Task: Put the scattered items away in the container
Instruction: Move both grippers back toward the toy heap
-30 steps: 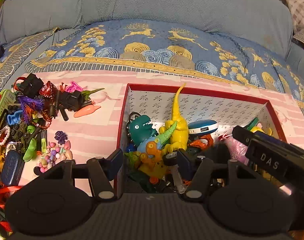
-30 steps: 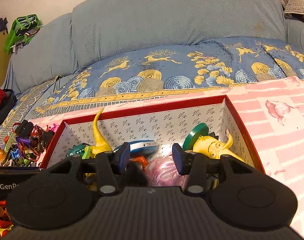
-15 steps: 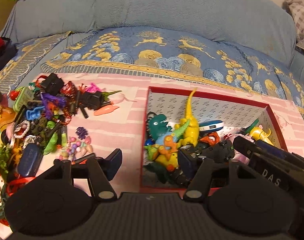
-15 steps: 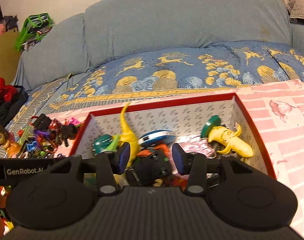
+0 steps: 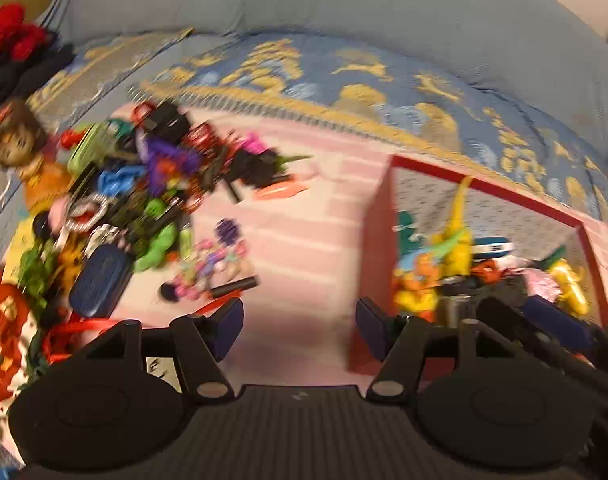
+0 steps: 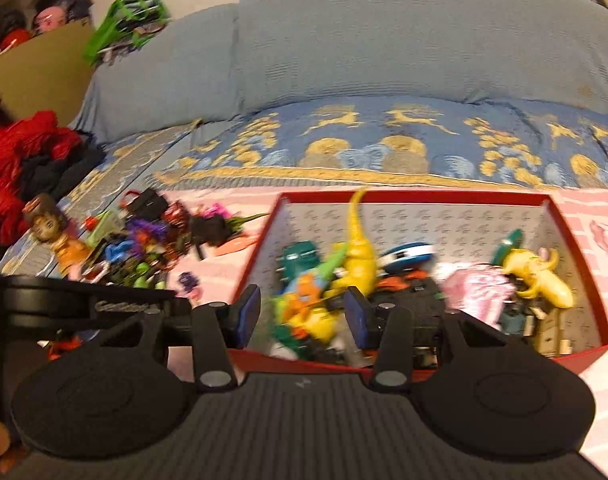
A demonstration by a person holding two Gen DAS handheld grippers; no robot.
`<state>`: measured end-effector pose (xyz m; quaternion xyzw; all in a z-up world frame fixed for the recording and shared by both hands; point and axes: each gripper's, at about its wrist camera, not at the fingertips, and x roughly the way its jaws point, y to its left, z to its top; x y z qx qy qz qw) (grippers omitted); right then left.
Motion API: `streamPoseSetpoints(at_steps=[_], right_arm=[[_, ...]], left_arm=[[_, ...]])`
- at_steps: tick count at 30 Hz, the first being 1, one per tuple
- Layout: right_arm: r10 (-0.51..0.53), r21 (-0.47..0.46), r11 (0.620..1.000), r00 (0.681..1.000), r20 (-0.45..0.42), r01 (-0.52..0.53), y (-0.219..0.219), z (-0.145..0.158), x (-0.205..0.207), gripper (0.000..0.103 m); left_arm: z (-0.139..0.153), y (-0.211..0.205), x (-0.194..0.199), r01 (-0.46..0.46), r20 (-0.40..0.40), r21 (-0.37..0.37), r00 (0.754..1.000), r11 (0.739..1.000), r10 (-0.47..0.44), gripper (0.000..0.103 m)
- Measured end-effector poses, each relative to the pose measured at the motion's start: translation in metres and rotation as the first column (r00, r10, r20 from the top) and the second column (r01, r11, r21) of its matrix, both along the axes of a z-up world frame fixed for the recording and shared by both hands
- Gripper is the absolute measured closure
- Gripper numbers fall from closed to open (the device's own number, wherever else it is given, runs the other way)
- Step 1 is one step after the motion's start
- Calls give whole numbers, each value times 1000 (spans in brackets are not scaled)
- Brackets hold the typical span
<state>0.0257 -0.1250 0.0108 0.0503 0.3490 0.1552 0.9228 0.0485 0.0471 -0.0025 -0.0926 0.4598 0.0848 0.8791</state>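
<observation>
Left gripper [image 5: 300, 330]: nearest the lens in the left wrist view, jaws set wide and empty, hanging over bare pink striped cloth [image 5: 304, 248]; its right pad sits at the near left corner of the box. The jaws have just been opening, with nothing between them.

Right gripper [image 6: 302, 316]: jaws at a middling gap, nothing clamped; seen over the near wall of the box, toys behind the gap.

Container: red box [image 6: 575, 240], open-topped, patterned white lining, resting on the pink cloth. Contents, near to far: orange and green dinosaur [image 6: 307, 304]; teal dinosaur [image 6: 300, 258]; yellow long-necked dinosaur [image 6: 359, 256], neck leaning on the far wall; blue and white oval item [image 6: 407, 254]; pink crinkled item [image 6: 475, 290]; yellow banana-like figure [image 6: 539, 276] at the right end. Dark pieces lie low in the box, too blurred to name.

Scattered items [image 5: 144, 196]: a dense heap on the cloth, well apart from the box's left wall. Includes a dark blue case [image 5: 100, 280], a bead cluster [image 5: 212, 264], an orange carrot-shaped piece [image 5: 280, 190], and a doll head [image 5: 14, 138] at the far left edge.

Beyond: blue and gold patterned cover [image 6: 383, 148], then the grey-blue sofa back [image 6: 383, 40].
</observation>
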Motion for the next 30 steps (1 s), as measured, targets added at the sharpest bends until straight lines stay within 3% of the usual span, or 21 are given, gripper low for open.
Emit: streamPoseSetpoints(at_steps=[7,14,20,25,30], right_arm=[[123,-4,992,992,-40,-123,42,-14,-10,58],[166,-81,983,986,18,-164,65,-20,-18,55],[244,-93,966,969,29,-240,88,-21,-20,55],[256,-94,962,966,-17,-257,103,-34,-9,55],[228,-58,971,972,-61,-231,125,-47,17,60]], left_arm=[[-22,58,-11,-114,-34,-46,993,992,112,37],[-36,133,-20,-312,-64,-82,950,947,307,37],[-45,147,-14,-338,-48,-136,941,931,335,36],[-47,163,1,-371,3,-235,924,899,382,36],[-45,164,23,-316,64,-245,938,917,341,37]])
